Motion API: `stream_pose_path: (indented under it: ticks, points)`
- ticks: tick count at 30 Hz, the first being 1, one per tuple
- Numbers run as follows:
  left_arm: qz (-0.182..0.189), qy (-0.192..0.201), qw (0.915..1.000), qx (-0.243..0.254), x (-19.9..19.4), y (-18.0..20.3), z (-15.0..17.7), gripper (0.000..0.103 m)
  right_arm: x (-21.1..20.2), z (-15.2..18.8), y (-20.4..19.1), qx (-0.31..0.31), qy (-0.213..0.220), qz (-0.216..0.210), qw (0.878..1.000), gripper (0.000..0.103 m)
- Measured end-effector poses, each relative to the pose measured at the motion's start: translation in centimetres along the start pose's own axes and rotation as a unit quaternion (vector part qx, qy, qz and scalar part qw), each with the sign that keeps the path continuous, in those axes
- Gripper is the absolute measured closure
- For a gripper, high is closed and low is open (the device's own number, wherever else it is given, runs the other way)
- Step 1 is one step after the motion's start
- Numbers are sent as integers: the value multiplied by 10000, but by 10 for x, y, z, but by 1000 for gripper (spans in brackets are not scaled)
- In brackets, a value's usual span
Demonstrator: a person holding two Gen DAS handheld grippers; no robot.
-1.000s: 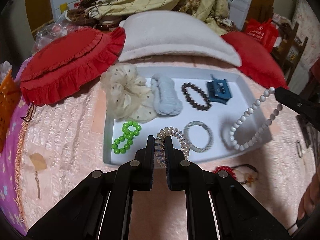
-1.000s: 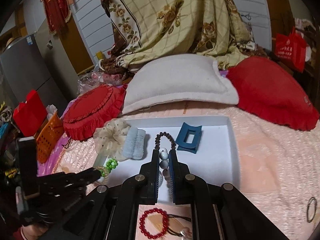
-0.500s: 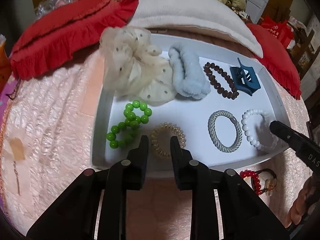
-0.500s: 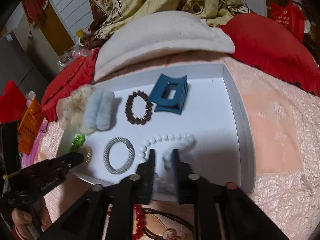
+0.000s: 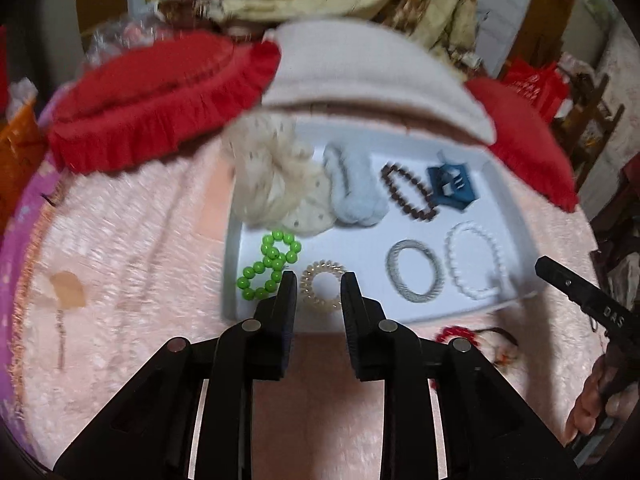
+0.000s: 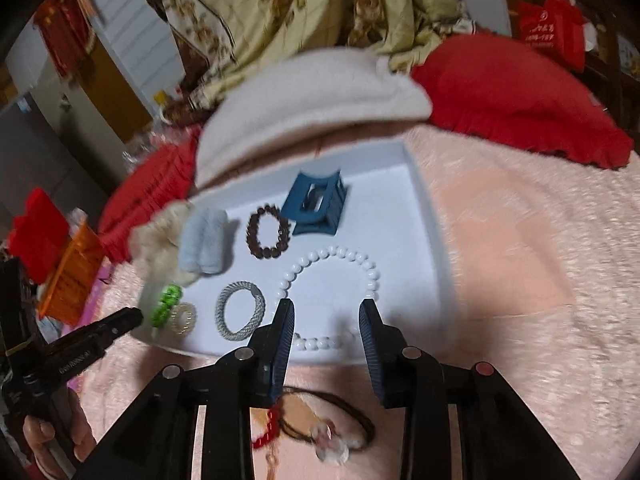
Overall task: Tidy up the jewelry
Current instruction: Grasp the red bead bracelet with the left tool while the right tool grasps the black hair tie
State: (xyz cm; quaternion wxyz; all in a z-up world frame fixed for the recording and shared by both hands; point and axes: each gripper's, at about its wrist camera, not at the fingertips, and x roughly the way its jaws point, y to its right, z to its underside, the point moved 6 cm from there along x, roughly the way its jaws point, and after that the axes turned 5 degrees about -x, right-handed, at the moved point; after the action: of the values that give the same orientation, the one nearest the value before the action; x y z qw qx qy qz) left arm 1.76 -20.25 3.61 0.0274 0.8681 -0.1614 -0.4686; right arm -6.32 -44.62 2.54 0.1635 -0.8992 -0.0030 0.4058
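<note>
A white tray (image 5: pixel 232 264) (image 6: pixel 424 216) lies on the pink bedspread with several pieces in it. My left gripper (image 5: pixel 318 278) hovers open over the tray's near edge, and the clear coil hair tie (image 5: pixel 306 286) lies loose in the tray between its fingers. The right gripper (image 6: pixel 326 305) has its jaws opening above the white bead bracelet (image 6: pixel 332 250), which rests flat in the tray with no pad pressing it. Also in the tray are a green bead bracelet (image 5: pixel 272 264), a grey braided ring (image 6: pixel 224 312), a brown bead bracelet (image 6: pixel 256 240), a blue claw clip (image 6: pixel 316 204) and two scrunchies.
A red bead bracelet (image 5: pixel 452 332) and a brown cord with a charm (image 6: pixel 332 440) lie on the bedspread just in front of the tray. Red cushions (image 5: pixel 160 100), a white pillow (image 6: pixel 312 96) and a floral quilt crowd the far side. An orange basket (image 6: pixel 72 272) stands at the left.
Both grippers opened and let go: the coil hair tie and the white bead bracelet now lie in the tray. Both grippers drew back towards the tray's near edge.
</note>
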Motion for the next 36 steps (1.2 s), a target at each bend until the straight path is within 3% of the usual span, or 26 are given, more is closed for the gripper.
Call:
stream_pose_path:
  ticks: [5, 12, 21, 25, 26, 27, 28, 36]
  points:
    - [309, 5, 9995, 113, -21, 14, 32, 74, -16, 30, 14, -149, -206, 21, 9997, 71]
    - [507, -533, 9963, 448, 13, 57, 76, 74, 3, 72, 10, -544, -592, 80, 9967, 71]
    - [628, -731, 9940, 516, 52, 81, 73, 74, 19, 76, -3, -711, -609, -44, 9956, 71]
    - [622, -578, 9946, 598, 53, 83, 74, 74, 19, 80, -10, -890, -581, -12, 9943, 71]
    - [575, -560, 9942, 717, 53, 85, 76, 75, 18, 81, -11, -921, -568, -14, 9941, 71]
    - [517, -549, 9936, 842, 52, 87, 78, 90, 18, 83, -13, -960, -546, -30, 9939, 71]
    - [451, -572, 9928, 954, 52, 89, 81, 95, 17, 84, -14, -984, -525, -43, 9937, 71]
    - [505, -514, 9929, 949, 30, 84, 86, 95, 15, 98, -33, -1271, -450, 47, 9909, 71]
